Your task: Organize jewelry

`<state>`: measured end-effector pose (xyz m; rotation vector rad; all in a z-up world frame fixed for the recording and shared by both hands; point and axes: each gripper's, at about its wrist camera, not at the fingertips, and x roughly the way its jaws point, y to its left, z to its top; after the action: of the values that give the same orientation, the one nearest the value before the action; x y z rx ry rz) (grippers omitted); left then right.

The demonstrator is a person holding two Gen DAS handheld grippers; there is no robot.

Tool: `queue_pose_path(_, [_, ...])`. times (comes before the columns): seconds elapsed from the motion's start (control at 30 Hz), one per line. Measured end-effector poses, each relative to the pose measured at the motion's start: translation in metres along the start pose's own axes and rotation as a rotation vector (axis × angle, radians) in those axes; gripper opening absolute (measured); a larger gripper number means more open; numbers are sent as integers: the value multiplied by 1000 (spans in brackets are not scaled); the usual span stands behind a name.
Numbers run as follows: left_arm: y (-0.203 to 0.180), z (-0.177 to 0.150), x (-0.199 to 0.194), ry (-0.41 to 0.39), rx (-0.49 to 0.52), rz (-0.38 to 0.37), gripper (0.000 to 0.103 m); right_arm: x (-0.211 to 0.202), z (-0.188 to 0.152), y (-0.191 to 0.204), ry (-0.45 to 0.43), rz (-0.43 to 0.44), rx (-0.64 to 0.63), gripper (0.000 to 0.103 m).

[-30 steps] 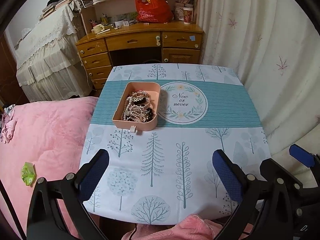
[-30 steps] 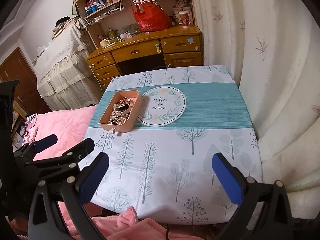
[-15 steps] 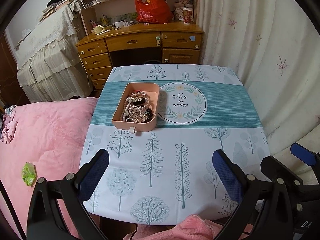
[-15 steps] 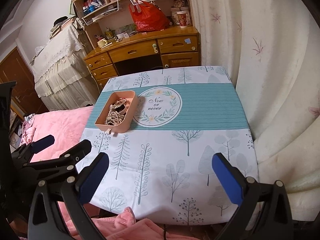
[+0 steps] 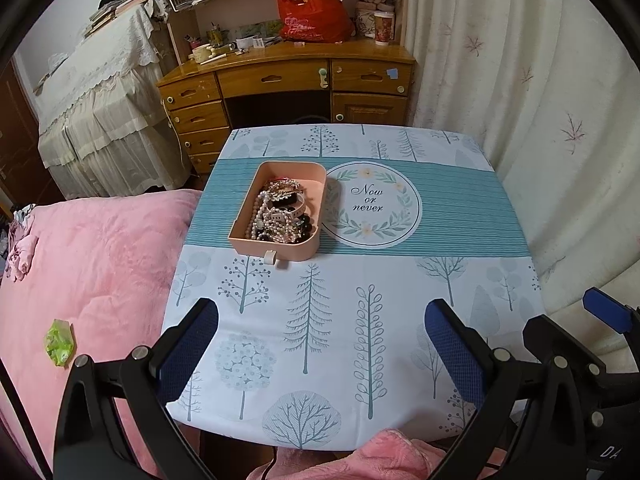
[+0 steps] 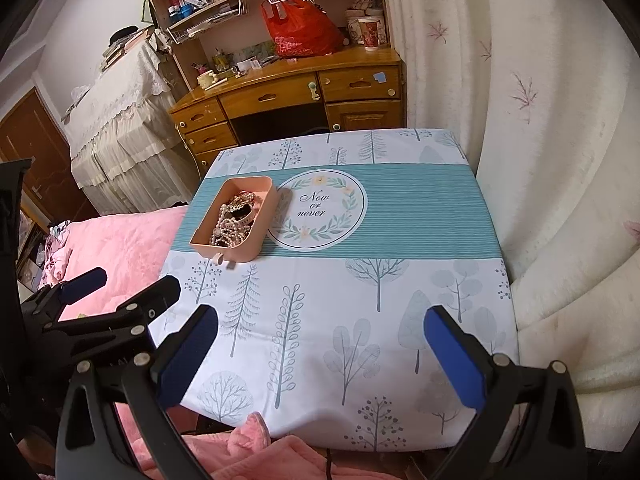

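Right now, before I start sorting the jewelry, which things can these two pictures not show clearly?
- Jewelry in the pink box: tangled in a pile in both views; the pieces cannot be counted or told apart.
- Bottom of the box: covered by the pile; in the right view the near wall also hides part.
- Small tab on the box front: too small to tell its purpose.
- Near table edge: partly hidden by the open left gripper and right gripper.

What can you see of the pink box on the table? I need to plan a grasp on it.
The pink box is a shallow, open, round-cornered rectangular tray, plastic-looking, with a small pale tab on its near wall. It sits flat on the tablecloth, on the teal band, left of the "Now or never" emblem. Tangled jewelry, pearl strands and dark beads, fills it. Neither gripper touches it.
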<state>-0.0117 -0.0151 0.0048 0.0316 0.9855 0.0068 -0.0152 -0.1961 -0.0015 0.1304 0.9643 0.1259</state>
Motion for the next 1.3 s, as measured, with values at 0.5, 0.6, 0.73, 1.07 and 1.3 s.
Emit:
queue_pose_path(0.5, [0, 1, 2, 0, 2, 1, 102, 2, 1, 0, 3, -3, 1, 103])
queue_pose_path(0.6, [1, 1, 2, 1, 2, 1, 102, 1, 1, 0, 2, -3, 1, 103])
queue_pose_path(0.73, [1, 2, 3, 1, 3, 0, 102, 3, 2, -1, 4, -5, 2, 103])
queue_pose_path(1.07, [2, 2, 3, 1, 5, 1, 102, 2, 2, -2, 5, -4, 2, 103])
queue_pose_path(1.3, [3, 3, 3, -2, 4, 3, 102, 2, 3, -3, 7, -4, 3, 103])
